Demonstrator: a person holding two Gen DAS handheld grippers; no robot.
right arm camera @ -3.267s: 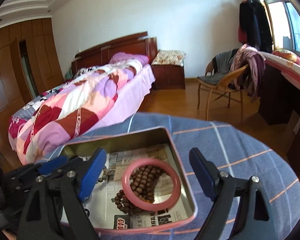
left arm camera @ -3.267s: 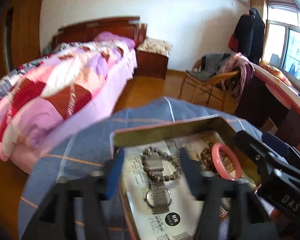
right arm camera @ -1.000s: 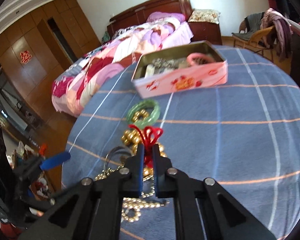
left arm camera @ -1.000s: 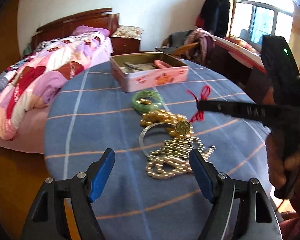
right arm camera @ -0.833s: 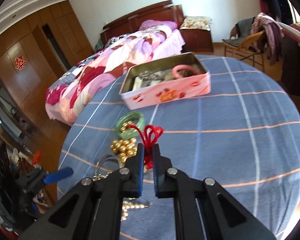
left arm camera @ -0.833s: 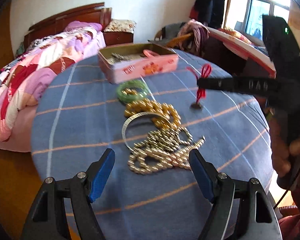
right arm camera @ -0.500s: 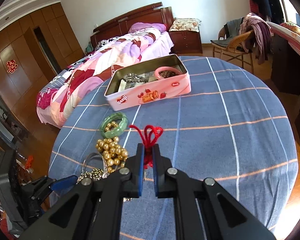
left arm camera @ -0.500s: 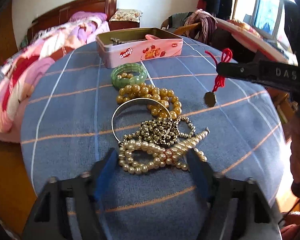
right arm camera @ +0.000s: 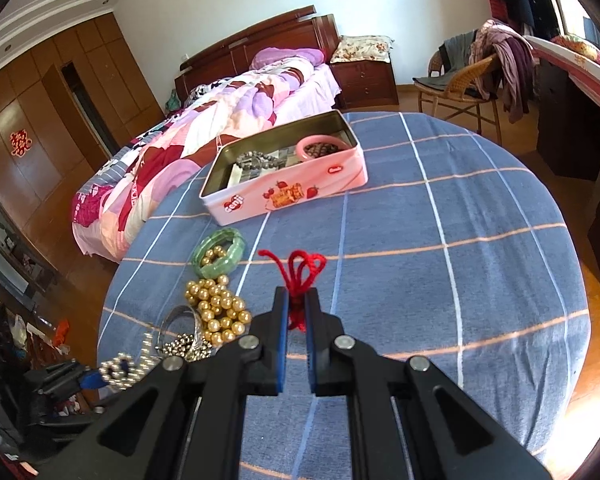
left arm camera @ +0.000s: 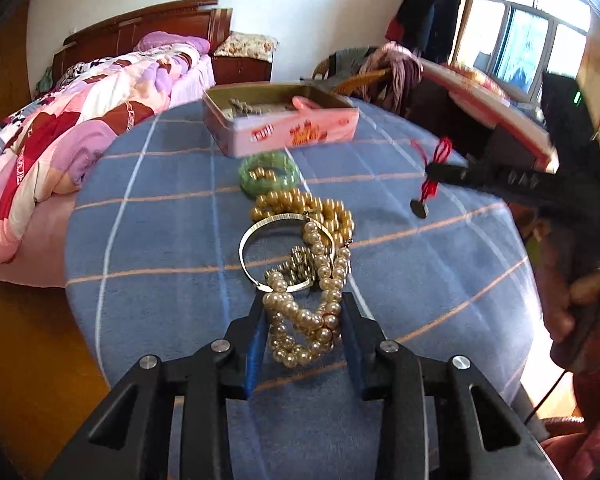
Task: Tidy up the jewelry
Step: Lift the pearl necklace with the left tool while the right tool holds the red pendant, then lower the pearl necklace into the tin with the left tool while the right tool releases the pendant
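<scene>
My right gripper [right arm camera: 296, 300] is shut on a red cord [right arm camera: 298, 270] with a coin pendant [left arm camera: 419, 208] that hangs above the blue tablecloth. It also shows in the left wrist view [left arm camera: 430, 170]. My left gripper [left arm camera: 302, 312] is closed around a pearl necklace [left arm camera: 304, 320] at the near end of a jewelry pile. The pile holds a silver bangle [left arm camera: 246, 258], gold beads [left arm camera: 300, 204] and a green bracelet [left arm camera: 268, 174]. A pink tin [right arm camera: 288, 188] at the far side holds a pink bangle [right arm camera: 320, 144] and bead bracelets.
The round table [right arm camera: 480, 240] has a blue checked cloth. A bed [right arm camera: 228, 120] lies beyond it to the left. A wicker chair [right arm camera: 460, 84] with clothes and a dark desk [right arm camera: 572, 120] stand at the right.
My left gripper moved forward and closed its fingers around the pearl necklace. My right gripper kept the red cord pendant raised and drifted slightly toward the tin.
</scene>
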